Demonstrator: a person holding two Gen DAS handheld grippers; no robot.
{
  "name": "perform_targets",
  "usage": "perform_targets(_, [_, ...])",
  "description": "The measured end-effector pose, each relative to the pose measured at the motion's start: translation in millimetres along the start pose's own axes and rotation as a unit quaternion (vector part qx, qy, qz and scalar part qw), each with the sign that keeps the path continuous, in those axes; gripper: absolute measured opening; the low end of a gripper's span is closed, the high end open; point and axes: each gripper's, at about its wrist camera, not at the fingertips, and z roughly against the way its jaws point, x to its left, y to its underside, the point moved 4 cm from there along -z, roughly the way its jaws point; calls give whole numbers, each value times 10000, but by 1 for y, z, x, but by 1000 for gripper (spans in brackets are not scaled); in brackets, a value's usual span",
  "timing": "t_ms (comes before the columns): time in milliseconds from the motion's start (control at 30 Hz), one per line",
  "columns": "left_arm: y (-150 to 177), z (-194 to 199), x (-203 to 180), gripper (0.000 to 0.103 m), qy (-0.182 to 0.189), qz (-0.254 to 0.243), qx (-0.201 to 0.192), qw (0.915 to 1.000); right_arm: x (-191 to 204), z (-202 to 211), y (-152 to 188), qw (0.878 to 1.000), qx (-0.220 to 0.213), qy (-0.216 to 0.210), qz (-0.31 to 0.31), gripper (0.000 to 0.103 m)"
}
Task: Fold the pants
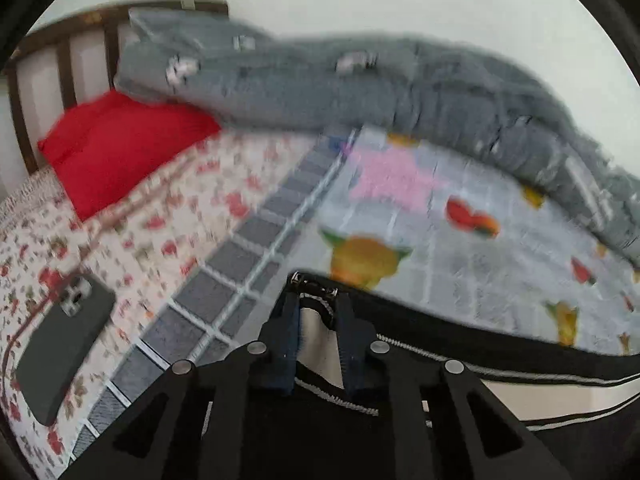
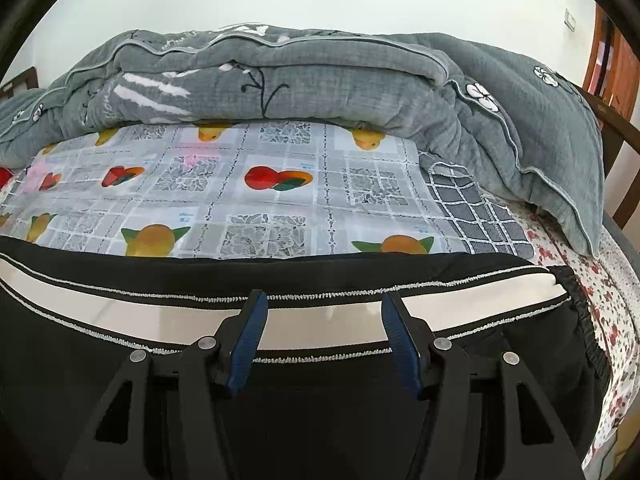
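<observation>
Black pants (image 2: 320,272) with a white side stripe (image 2: 320,318) lie across the fruit-print sheet (image 2: 280,200) on the bed. My right gripper (image 2: 320,300) is open, its blue-padded fingers spread just above the stripe, empty. In the left wrist view my left gripper (image 1: 316,300) is shut on the pants (image 1: 440,340) near a zipper end, with white stripe fabric bunched between its fingers. That view is motion-blurred.
A rumpled grey quilt (image 2: 300,76) lies along the far side of the bed, also in the left view (image 1: 360,80). A red pillow (image 1: 120,148) and a dark phone (image 1: 64,348) lie on the floral sheet (image 1: 168,216). A wooden headboard (image 1: 64,64) stands behind.
</observation>
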Motion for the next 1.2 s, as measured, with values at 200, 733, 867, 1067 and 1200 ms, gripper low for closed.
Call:
perform_targets(200, [-18, 23, 9, 15, 256, 306, -673, 9969, -2, -5, -8, 9999, 37, -16, 111, 58])
perform_targets(733, [-5, -26, 3, 16, -279, 179, 76, 9994, 68, -66, -17, 9526, 495, -1433, 2637, 65])
perform_targets(867, [-4, -27, 3, 16, -283, 170, 74, 9994, 71, -52, -14, 9460, 273, -1545, 2838, 4])
perform_targets(1067, [-9, -10, -1, 16, -122, 97, -404, 9991, 45, -26, -33, 9558, -330, -1962, 2164, 3])
perform_targets(1200, [-7, -32, -7, 16, -416, -42, 27, 9991, 67, -65, -24, 9589, 116, -1577, 2355, 3])
